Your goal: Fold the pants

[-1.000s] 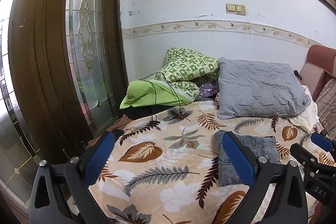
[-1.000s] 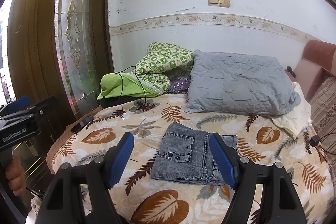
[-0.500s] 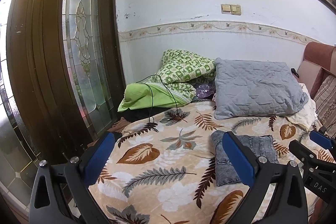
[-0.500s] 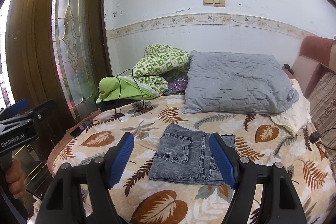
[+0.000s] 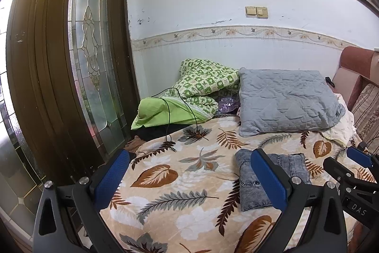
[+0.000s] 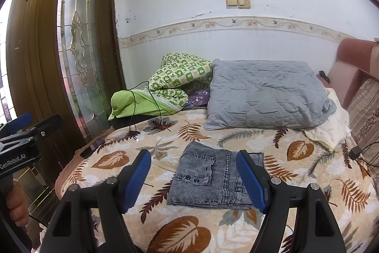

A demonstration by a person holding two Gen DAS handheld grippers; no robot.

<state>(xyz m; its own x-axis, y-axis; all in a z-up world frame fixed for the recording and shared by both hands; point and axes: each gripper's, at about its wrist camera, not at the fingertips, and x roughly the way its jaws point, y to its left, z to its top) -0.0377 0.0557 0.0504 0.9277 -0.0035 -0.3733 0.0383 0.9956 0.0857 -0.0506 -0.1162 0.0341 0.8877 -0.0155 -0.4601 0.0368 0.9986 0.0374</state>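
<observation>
The left tongs (image 5: pixel 189 179) are spread wide and hold nothing, and the right tongs (image 6: pixel 194 179) are spread wide and hold nothing too. Both float above the leaf blanket (image 6: pixel 296 158), and the pants (image 6: pixel 206 179) lie folded flat in a small gray square on the blanket. Behind the pants, a gray pillow (image 6: pixel 265 94) and a green quilt (image 6: pixel 180 77) sit by the wall.

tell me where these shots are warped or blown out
Left wrist view: fisheye bends the door and wall border; daylight blows out at the far left edge; corners vignette black. Right wrist view: same bowing; jeans stay sharp and evenly lit.
</observation>
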